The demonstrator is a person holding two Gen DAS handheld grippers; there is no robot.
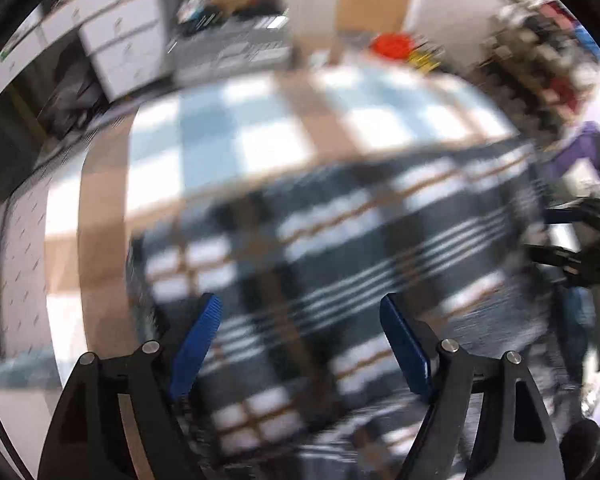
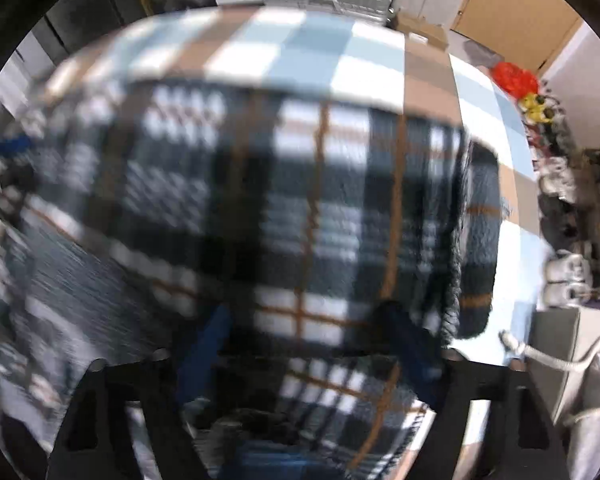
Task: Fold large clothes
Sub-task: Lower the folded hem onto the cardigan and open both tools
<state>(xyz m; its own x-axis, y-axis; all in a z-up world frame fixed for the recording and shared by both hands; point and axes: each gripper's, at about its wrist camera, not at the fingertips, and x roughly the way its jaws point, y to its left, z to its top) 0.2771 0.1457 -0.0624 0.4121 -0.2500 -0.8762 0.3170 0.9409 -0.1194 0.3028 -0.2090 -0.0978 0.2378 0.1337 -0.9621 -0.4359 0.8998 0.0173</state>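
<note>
- Looking down both wrist cameras, I see the dark plaid garment [image 1: 320,272] spread over a table covered by a checked tablecloth [image 1: 228,128] of pale blue, white and tan; both views are smeared by motion blur.
- My left gripper [image 1: 300,340] has its blue fingers [image 1: 198,344] wide apart with nothing between them; the cloth lies below and ahead of it, apparently untouched.
- My right gripper [image 2: 312,344] is too blurred to judge: plaid fabric fills the gap between its dark fingers, but I cannot tell whether they are clamped on it.
- From the right wrist view, the garment [image 2: 292,208] runs forward from the tool, its tan stripes lying roughly along my line of sight, and a fuzzy dark edge [image 2: 476,240] falls to the right.
- In the left view, the right gripper [image 1: 580,248] sits at the garment's right-hand edge, so I judge the right hand nearer that edge and the left better placed over the middle.
- A red object [image 1: 392,44] sits beyond the table's far end, well apart.
</note>
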